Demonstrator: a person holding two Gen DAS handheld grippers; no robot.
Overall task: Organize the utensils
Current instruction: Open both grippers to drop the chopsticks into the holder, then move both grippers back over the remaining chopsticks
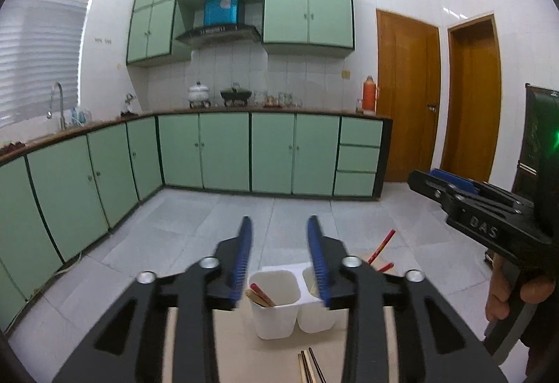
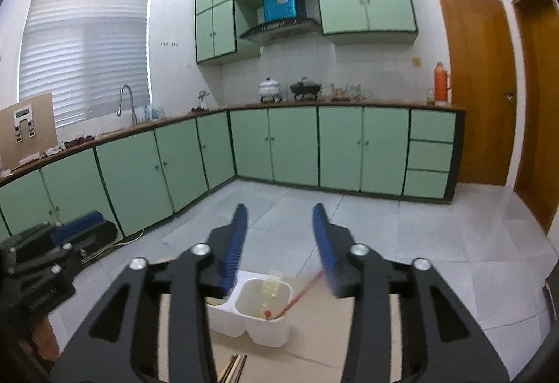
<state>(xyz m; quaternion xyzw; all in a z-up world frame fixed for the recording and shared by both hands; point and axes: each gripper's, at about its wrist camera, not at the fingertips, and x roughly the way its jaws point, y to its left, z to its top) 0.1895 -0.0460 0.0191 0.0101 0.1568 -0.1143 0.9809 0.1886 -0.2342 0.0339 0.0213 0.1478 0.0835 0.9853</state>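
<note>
Both the left gripper (image 1: 279, 226) and right gripper (image 2: 279, 212) gape wide, holding nothing. Near them, a white holder (image 1: 276, 320) contains chopsticks (image 1: 260, 294).

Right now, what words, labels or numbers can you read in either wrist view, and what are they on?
"DAS": raised letters on the black body of the right gripper, seen from the left wrist view.
Small print on the left gripper body in the right wrist view: too blurred to read.
Label on the blue box above the range hood: too small to read.
Markings on the cardboard panel on the counter: unreadable.
</note>
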